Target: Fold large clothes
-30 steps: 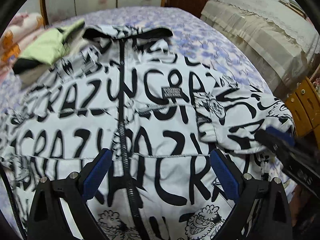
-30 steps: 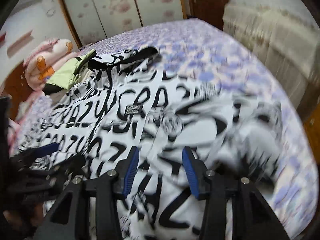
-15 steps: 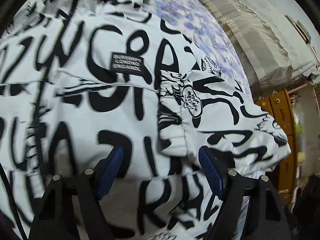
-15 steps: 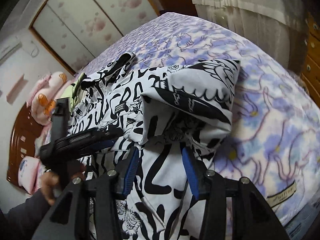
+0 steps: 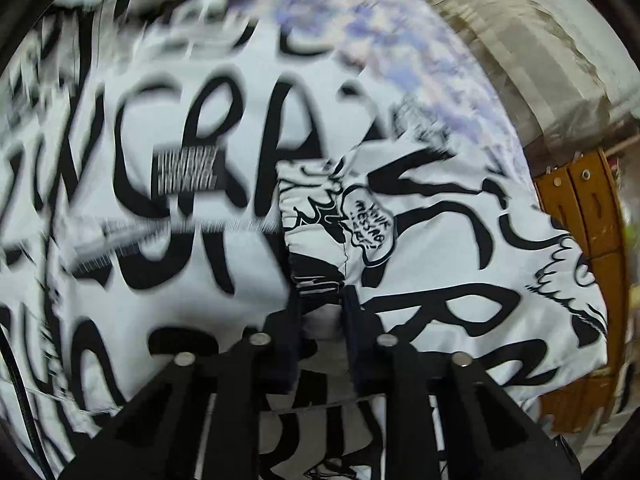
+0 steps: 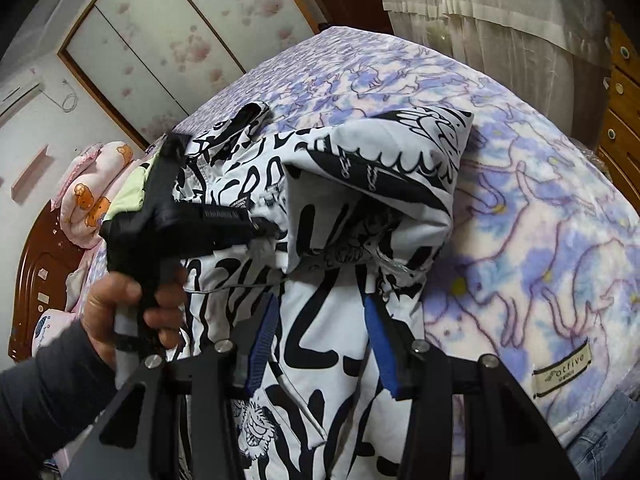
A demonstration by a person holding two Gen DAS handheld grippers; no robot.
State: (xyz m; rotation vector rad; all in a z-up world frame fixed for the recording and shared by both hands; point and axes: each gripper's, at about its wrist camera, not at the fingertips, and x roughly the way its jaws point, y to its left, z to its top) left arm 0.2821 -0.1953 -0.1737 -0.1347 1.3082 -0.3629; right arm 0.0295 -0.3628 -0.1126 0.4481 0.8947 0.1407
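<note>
A large white jacket with black graffiti lettering (image 5: 192, 208) lies spread on the bed; it also shows in the right wrist view (image 6: 320, 344). Its right sleeve (image 5: 448, 264) is folded back over the body. My left gripper (image 5: 320, 300) is shut on the sleeve's cuff edge; the right wrist view shows it (image 6: 264, 228) pinching the fabric there. My right gripper (image 6: 320, 320) is open, its blue pads (image 6: 380, 344) hovering over the jacket just below the folded sleeve (image 6: 380, 184).
The bed has a purple and white floral blanket (image 6: 540, 220). A green garment (image 6: 128, 196) and pink pillows (image 6: 92, 196) lie at the far side. A wooden dresser (image 5: 588, 216) and a cloth-covered piece of furniture (image 6: 500, 8) stand to the right.
My left gripper moved onto the sleeve cuff and closed on it. My right gripper stays open over the jacket's lower part, shifted slightly closer.
</note>
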